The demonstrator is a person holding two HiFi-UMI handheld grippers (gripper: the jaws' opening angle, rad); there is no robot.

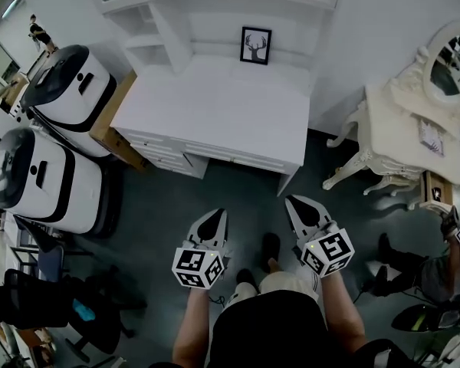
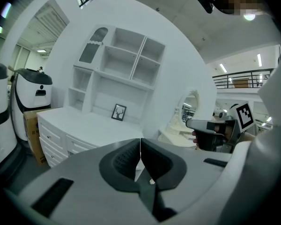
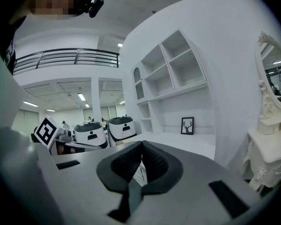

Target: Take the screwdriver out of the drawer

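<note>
Left gripper [image 2: 140, 150]: your dark jaws are pressed together with nothing between them. In the head view it sits lower centre, its tip pointing up the frame toward the desk.
Right gripper [image 3: 141, 157]: its jaws are also closed on nothing. It sits just right of your left one, near it but apart.
Floor [image 1: 245, 194]: dark grey, under both grippers, between you and the desk.
Desk [image 1: 215, 110]: white, upper centre of the head view, well apart from both grippers.
Drawers [image 1: 165, 150]: along the desk's front edge, toward its left end; the fronts sit flush, all closed.
Screwdriver: none of your views shows it.
Picture frame [image 1: 255, 45]: upright at the back of the desk top, with a deer print.
Shelves [image 1: 169, 10]: white and open, rising above the desk.
White machines [image 1: 61, 90]: two rounded units with black bands, at the left of the frame beside the desk.
Dressing table [image 1: 399, 125]: cream, with an oval mirror [image 1: 448, 67], at the right of the frame.
</note>
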